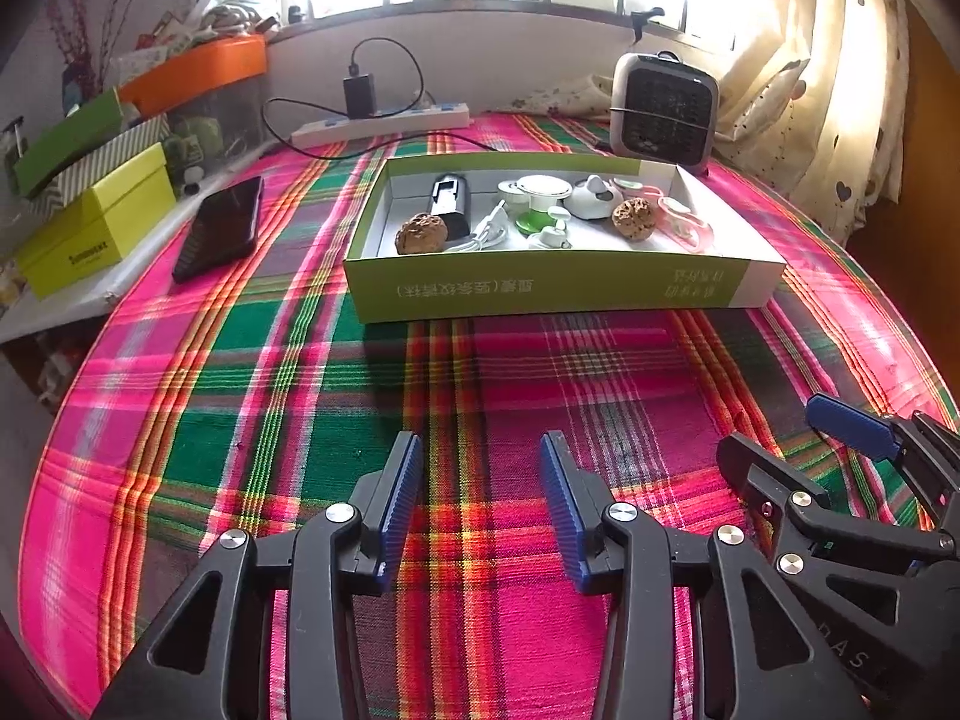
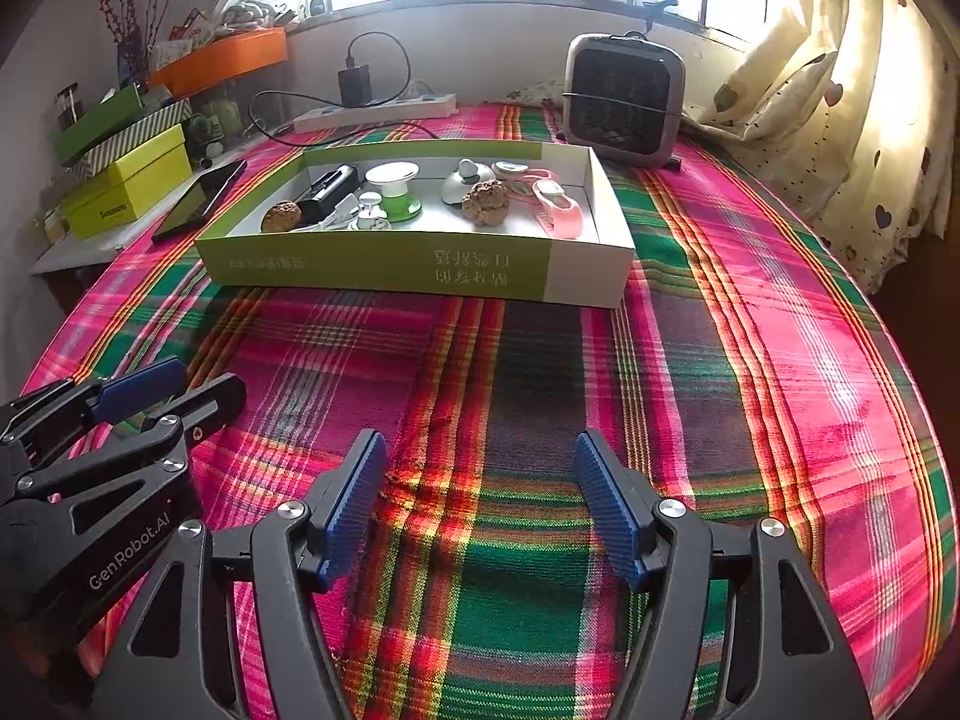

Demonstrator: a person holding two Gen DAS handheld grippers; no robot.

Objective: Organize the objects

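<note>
With all small items gathered in the green tray [image 1: 558, 291], the left gripper [image 1: 480, 504] and right gripper [image 2: 480, 504] hover empty over the plaid cloth [image 2: 540, 390], jaws apart, suggesting sorting is complete.

Table cloth [image 1: 300, 360]: covers the table across the whole frame.
Open box [image 1: 564, 291]: on the cloth, centre of the frame, upper half.
In the box, left to right: walnut [image 1: 422, 233] at the front left; black device [image 1: 450, 204] just behind it; cable [image 1: 486, 231]; stemmed holder [image 1: 540, 198]; small knob [image 1: 555, 234] in front of it; rounded dome [image 1: 594, 197]; second walnut [image 1: 633, 219]; strap [image 1: 684, 222] at the right end.
Phone [image 1: 222, 228]: on the cloth, left of the box.
Stacked boxes [image 1: 96, 216]: far left, beyond the phone.
Power strip [image 1: 384, 123]: behind the box, with a charger [image 1: 359, 95] plugged into it.
Heater [image 1: 663, 111]: behind the box's right end.
Curtain [image 1: 840, 90]: upper right.
</note>
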